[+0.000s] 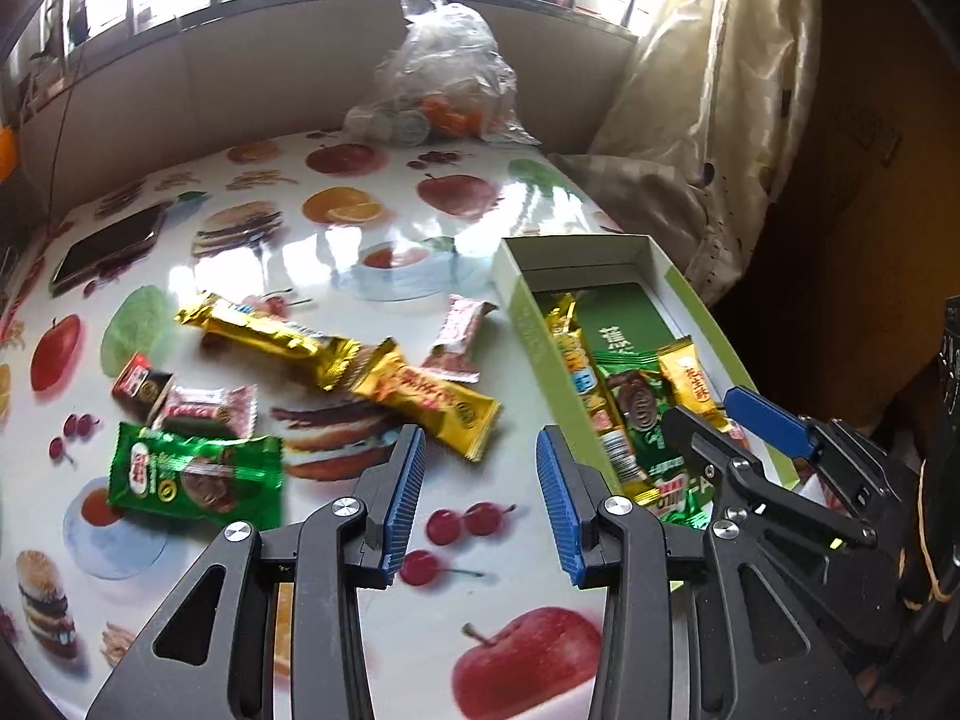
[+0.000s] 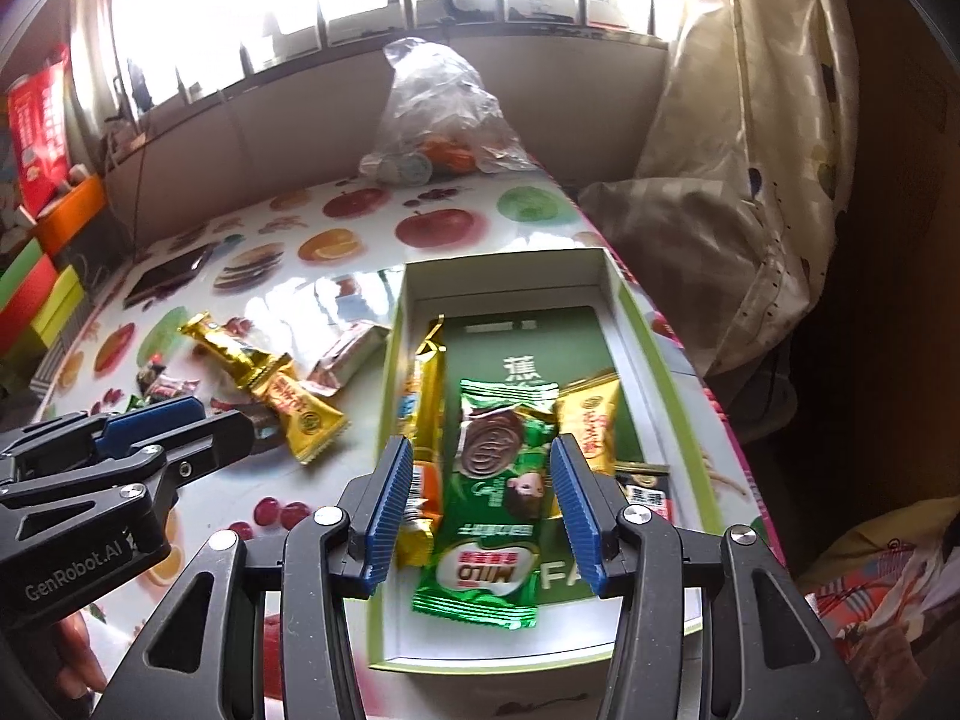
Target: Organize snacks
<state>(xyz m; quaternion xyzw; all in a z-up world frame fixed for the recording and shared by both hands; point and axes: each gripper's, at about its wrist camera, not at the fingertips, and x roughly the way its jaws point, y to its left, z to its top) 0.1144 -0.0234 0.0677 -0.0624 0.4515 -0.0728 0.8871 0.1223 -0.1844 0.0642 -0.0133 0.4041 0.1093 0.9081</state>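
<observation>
My right gripper (image 2: 480, 510) hangs over the near half of the box (image 2: 666, 360), its jaws spread wide and gripping nothing. A green Milo packet (image 2: 489, 492) lies flat in the box right under those jaws; whether the pads brush its edges I can't quite tell. Just left of it in the box lies a long gold bar (image 2: 423, 414), and a short gold packet (image 2: 591, 426) sits just to its right.

My left gripper (image 1: 480, 498) is left of the box (image 1: 522, 312), above bare tablecloth (image 1: 372, 222), released and empty. Further left of the box lie a gold packet (image 1: 429, 399), a long gold bar (image 1: 270, 336), a pink packet (image 1: 459, 336) and a second green packet (image 1: 195, 474).
</observation>
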